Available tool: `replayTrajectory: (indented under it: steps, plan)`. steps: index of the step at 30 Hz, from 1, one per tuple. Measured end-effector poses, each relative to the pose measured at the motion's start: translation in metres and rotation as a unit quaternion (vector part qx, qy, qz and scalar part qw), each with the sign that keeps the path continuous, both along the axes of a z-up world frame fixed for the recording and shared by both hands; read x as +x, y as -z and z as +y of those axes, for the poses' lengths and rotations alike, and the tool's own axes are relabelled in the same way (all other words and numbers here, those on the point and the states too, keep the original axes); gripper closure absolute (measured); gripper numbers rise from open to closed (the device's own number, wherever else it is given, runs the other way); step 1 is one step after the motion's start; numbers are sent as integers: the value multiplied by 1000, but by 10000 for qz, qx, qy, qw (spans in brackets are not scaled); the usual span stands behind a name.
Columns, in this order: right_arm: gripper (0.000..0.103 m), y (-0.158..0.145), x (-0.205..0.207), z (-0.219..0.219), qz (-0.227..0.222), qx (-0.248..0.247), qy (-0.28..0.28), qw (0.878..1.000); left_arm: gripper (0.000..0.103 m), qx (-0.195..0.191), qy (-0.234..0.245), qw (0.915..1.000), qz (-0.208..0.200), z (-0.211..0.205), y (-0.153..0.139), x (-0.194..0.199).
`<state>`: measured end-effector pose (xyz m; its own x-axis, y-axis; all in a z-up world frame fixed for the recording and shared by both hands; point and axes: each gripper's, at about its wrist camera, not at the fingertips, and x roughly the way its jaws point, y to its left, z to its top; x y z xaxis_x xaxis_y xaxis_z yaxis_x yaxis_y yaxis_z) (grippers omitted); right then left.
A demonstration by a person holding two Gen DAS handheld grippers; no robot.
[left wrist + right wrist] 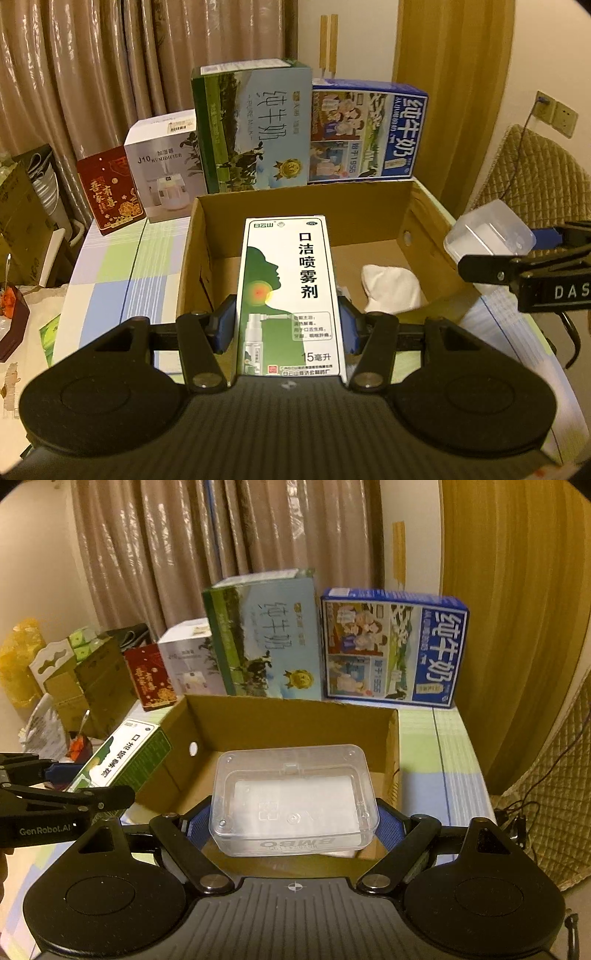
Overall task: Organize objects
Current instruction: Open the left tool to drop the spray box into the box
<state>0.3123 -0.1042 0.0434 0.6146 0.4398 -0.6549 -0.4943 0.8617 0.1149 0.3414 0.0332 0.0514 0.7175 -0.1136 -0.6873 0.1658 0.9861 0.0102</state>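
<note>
My left gripper is shut on a white and green throat spray box and holds it above the near left part of an open cardboard box. My right gripper is shut on a clear plastic case and holds it over the same cardboard box. A white pouch lies on the box floor. The right gripper with the case shows at the right of the left wrist view. The left gripper with the spray box shows at the left of the right wrist view.
Behind the cardboard box stand a green milk carton box, a blue milk box, a white humidifier box and a red box. The table has a checked cloth. A quilted chair is at the right.
</note>
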Motion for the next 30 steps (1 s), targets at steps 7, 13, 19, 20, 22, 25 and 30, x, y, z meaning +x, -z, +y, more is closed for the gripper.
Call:
replayTrajectory:
  steps: [7, 13, 19, 20, 22, 25, 30]
  plan:
    - [20, 18, 33, 7, 208, 46, 64, 9998, 53, -77, -59, 9999, 104, 5, 13, 36]
    - [20, 29, 48, 11, 288, 45, 87, 9995, 53, -56, -53, 9999, 143, 4, 23, 54]
    - [20, 39, 58, 11, 336, 54, 125, 9993, 52, -305, -113, 9994, 130, 4, 37, 73]
    - [20, 41, 60, 10, 349, 49, 140, 9993, 52, -373, -171, 9991, 126, 5, 39, 76]
    - [20, 44, 61, 9, 375, 47, 155, 9992, 46, -323, -261, 9991, 115, 5, 41, 78]
    - [20, 48, 62, 6, 411, 39, 165, 9990, 43, -175, -222, 9996, 22, 5, 40, 72]
    - [19, 52, 65, 6, 518, 122, 213, 9984, 37, -242, -256, 9994, -2, 10, 38, 63]
